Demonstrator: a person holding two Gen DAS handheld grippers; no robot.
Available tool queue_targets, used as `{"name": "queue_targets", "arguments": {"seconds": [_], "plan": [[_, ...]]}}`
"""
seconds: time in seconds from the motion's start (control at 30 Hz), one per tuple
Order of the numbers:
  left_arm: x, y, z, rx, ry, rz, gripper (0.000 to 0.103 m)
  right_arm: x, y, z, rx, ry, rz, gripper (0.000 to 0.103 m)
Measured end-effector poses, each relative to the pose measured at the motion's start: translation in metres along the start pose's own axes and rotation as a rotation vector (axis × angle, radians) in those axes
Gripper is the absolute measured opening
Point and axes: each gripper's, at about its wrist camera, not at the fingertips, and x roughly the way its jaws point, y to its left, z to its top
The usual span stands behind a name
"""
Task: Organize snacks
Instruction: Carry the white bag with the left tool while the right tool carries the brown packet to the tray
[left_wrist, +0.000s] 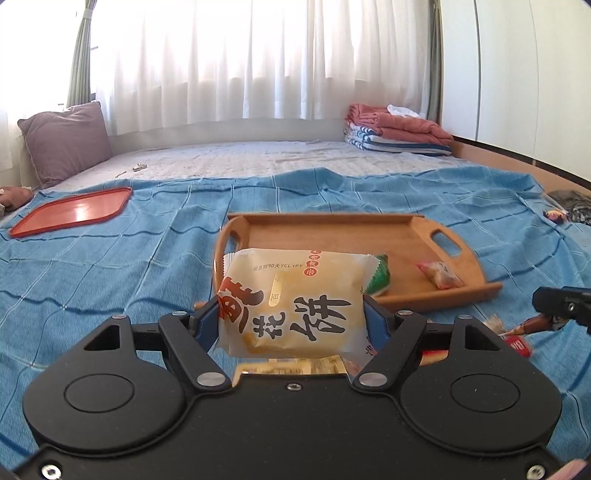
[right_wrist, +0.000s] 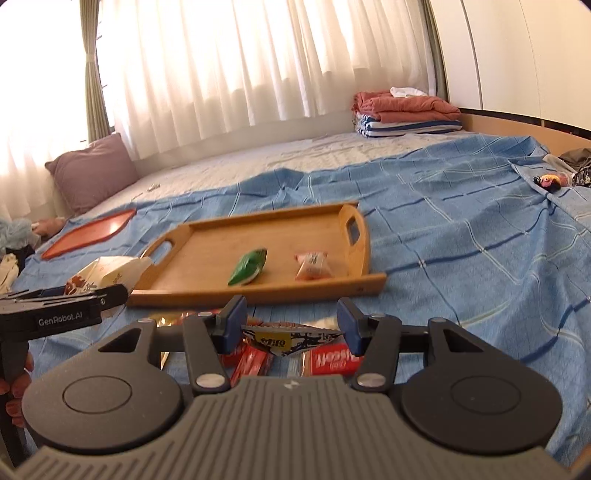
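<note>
My left gripper (left_wrist: 291, 317) is shut on a pale yellow snack packet (left_wrist: 295, 295) with large red and black characters, held above the blue bedspread just short of the wooden tray (left_wrist: 406, 229). The tray holds a green packet (left_wrist: 380, 277) and a small pink-white packet (left_wrist: 439, 275); both also show in the right wrist view, green (right_wrist: 247, 271) and pink-white (right_wrist: 312, 264). My right gripper (right_wrist: 291, 325) is open, its fingers either side of a black-and-white wrapped snack (right_wrist: 291, 341) lying on red packets (right_wrist: 332, 363). The left gripper (right_wrist: 55, 306) with its yellow packet (right_wrist: 110, 271) shows at left.
A red tray (left_wrist: 70, 212) lies far left on the blue bedspread (right_wrist: 461, 240). A purple pillow (left_wrist: 66, 142) and folded blankets (left_wrist: 399, 133) sit at the back. More loose snacks (left_wrist: 517, 332) lie near the right gripper (left_wrist: 561, 304).
</note>
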Motion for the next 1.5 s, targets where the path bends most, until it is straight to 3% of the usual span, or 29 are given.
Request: {"name": "queue_targets", "arguments": {"seconds": [0.43,0.7,1.0,1.5], "plan": [[0.077,0.0,0.036,-0.029,0.068,0.027,0.074,0.08,-0.017,0.074,0.033,0.008,0.024,0.057],[0.127,-0.01,0.04,-0.013,0.148,0.037,0.074,0.155,-0.021,0.106,0.062,0.102,0.021,0.057],[0.163,-0.022,0.036,-0.002,0.207,0.046,0.074,0.218,-0.027,0.101,0.105,0.202,0.01,0.057],[0.179,-0.032,0.032,0.022,0.23,0.048,0.074,0.232,-0.027,0.078,0.077,0.243,0.002,0.057]]}}
